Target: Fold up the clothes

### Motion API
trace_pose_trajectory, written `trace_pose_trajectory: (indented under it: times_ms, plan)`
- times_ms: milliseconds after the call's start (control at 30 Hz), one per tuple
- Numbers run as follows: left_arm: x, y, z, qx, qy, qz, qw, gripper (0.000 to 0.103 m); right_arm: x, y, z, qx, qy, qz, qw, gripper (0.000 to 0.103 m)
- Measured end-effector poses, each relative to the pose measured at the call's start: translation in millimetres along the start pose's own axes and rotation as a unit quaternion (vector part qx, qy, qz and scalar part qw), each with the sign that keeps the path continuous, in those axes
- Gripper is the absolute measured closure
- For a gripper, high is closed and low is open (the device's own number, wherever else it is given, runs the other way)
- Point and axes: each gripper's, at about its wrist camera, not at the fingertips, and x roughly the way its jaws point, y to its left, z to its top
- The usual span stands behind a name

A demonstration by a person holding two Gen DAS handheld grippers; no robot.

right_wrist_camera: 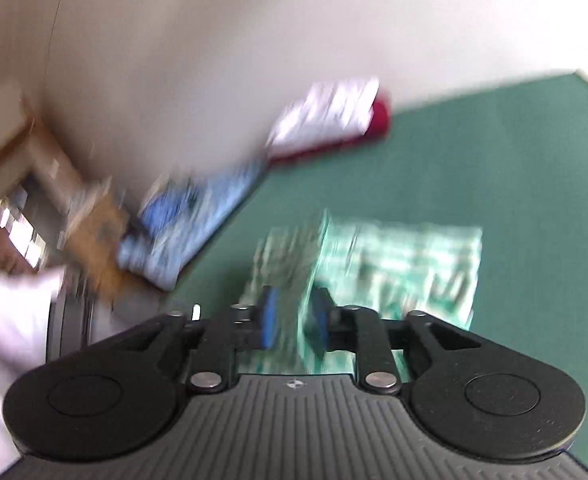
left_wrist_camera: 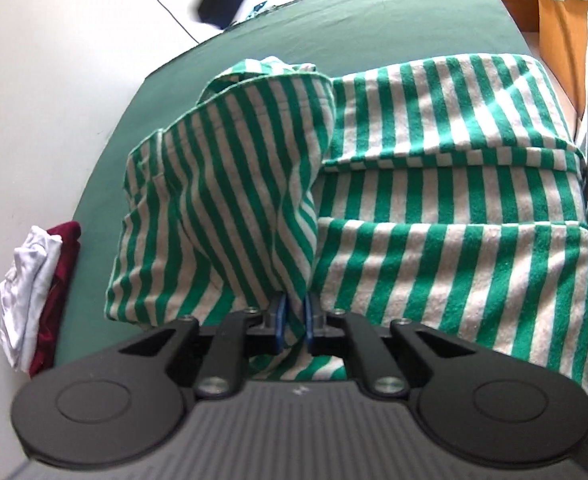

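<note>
A green-and-white striped garment (left_wrist_camera: pixel 434 184) lies partly folded on the green table cover (left_wrist_camera: pixel 374 24). My left gripper (left_wrist_camera: pixel 294 320) is shut on a raised fold of it (left_wrist_camera: pixel 229 200), with cloth pinched between the blue pads (left_wrist_camera: pixel 279 320). In the right wrist view the picture is blurred by motion. The same striped garment (right_wrist_camera: pixel 394 264) shows there on the green cover (right_wrist_camera: pixel 514 184). My right gripper (right_wrist_camera: pixel 294 320) has cloth between its blue pads (right_wrist_camera: pixel 269 320); a gap shows beside the cloth, so its grip is unclear.
A stack of folded white and dark red clothes (left_wrist_camera: pixel 37 292) sits at the table's left edge by the wall, also in the right wrist view (right_wrist_camera: pixel 334 120). A blue patterned item (right_wrist_camera: pixel 189 216) and cardboard boxes (left_wrist_camera: pixel 558 32) stand beyond the table edges.
</note>
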Motion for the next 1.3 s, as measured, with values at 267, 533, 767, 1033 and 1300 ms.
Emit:
trace_pose_trajectory:
  times_ms: [267,533,767,1033,1300]
  plan:
    - [-6.9,-4.8,2.9,0.003,0.007,0.003,1.0000,0.092,60.7,-30.1,-34.6,0.013,0.172,0.012,0.985,0.103]
    - [-55.6,21.0,21.6,-0.028,-0.048,0.012,0.9984,0.065,1.8,-23.7,-1.8,0.027,0.034,0.034,0.998,0.082]
    - [-30.2,38.9,40.7,-0.055,-0.058,-0.009,0.9967,0.066,28.2,-44.3,-20.9,0.113,0.047,0.013,0.992,0.093]
    - [5.7,13.4,38.5,-0.044,-0.028,-0.044,0.9977,0.067,34.8,-31.6,-31.4,0.078,0.082,0.001,0.994,0.091]
    - [-23.4,3.5,17.0,-0.030,-0.023,0.016,0.9991,0.048,8.0,-7.0,-19.6,0.023,0.032,0.039,0.998,0.056]
